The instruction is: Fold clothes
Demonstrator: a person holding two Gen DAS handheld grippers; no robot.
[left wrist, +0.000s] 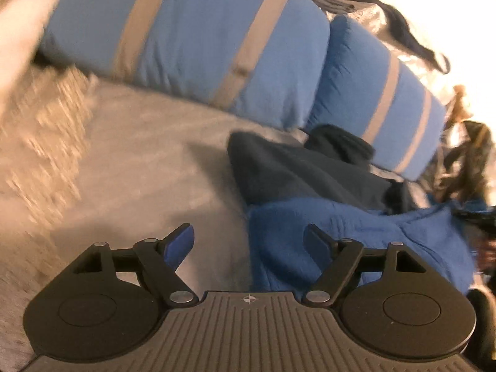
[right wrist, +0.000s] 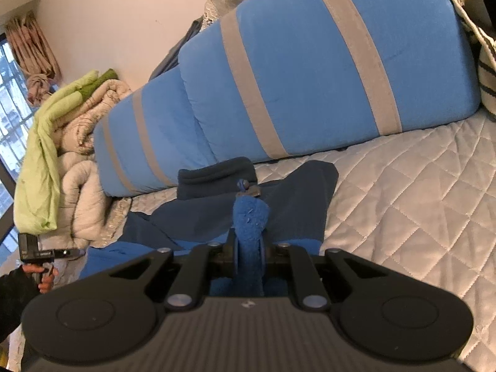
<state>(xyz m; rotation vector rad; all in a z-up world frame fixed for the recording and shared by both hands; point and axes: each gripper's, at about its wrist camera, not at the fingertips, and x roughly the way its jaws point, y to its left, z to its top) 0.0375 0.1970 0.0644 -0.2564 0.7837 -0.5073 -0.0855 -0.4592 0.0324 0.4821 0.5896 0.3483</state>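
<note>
A blue fleece garment (left wrist: pixel 372 241) with dark navy parts (left wrist: pixel 294 170) lies crumpled on the grey quilted bedspread (left wrist: pixel 148 167), just in front of the cushions. My left gripper (left wrist: pixel 248 238) is open above the garment's left edge. Its left finger is over bare bedspread and its right finger over the blue fleece, with nothing pinched. In the right wrist view my right gripper (right wrist: pixel 249 248) is shut on a bunched fold of the blue fleece (right wrist: pixel 250 217), which stands up between the pads. The navy part (right wrist: pixel 294 192) spreads out beyond it.
Two blue cushions with grey stripes (right wrist: pixel 310 71) lean along the back of the bed. A heap of beige and green bedding (right wrist: pixel 62 142) lies at the left, near a barred window. A person's hand (right wrist: pixel 43 279) holds a black handle at the lower left. A striped bag (right wrist: pixel 486 71) sits at the right.
</note>
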